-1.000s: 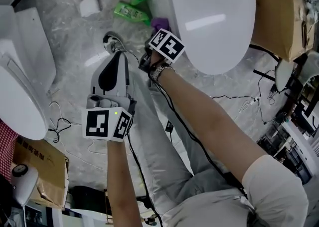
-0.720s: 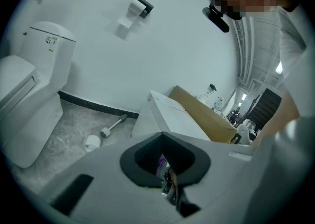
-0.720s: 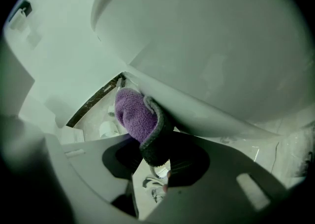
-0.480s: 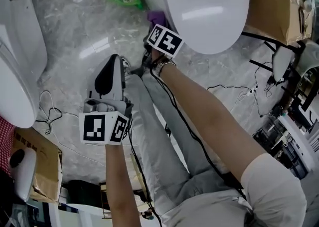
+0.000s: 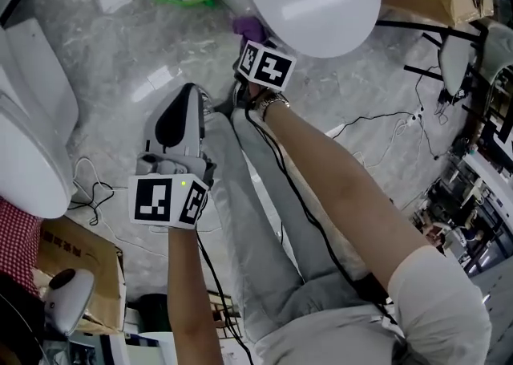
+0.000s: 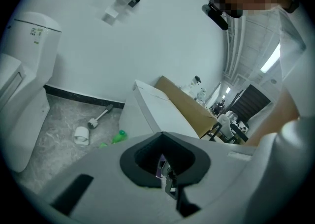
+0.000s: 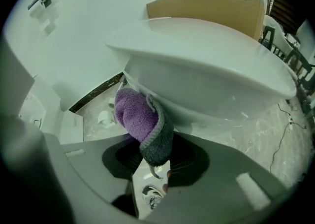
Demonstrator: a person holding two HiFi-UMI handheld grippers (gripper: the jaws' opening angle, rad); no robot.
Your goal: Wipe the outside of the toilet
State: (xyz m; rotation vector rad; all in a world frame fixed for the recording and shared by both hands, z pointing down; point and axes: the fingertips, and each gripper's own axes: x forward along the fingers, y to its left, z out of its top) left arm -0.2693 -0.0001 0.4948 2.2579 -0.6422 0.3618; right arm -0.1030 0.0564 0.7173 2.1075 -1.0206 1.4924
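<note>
The fingers of the right gripper (image 7: 151, 165) are clenched on a fluffy purple cloth with a grey edge (image 7: 140, 119). The cloth rises from them and presses against the underside of the white ceramic toilet bowl (image 7: 206, 82) just beyond. The fingers of the left gripper (image 6: 170, 187) are drawn together, empty, with that toilet ahead.
</note>
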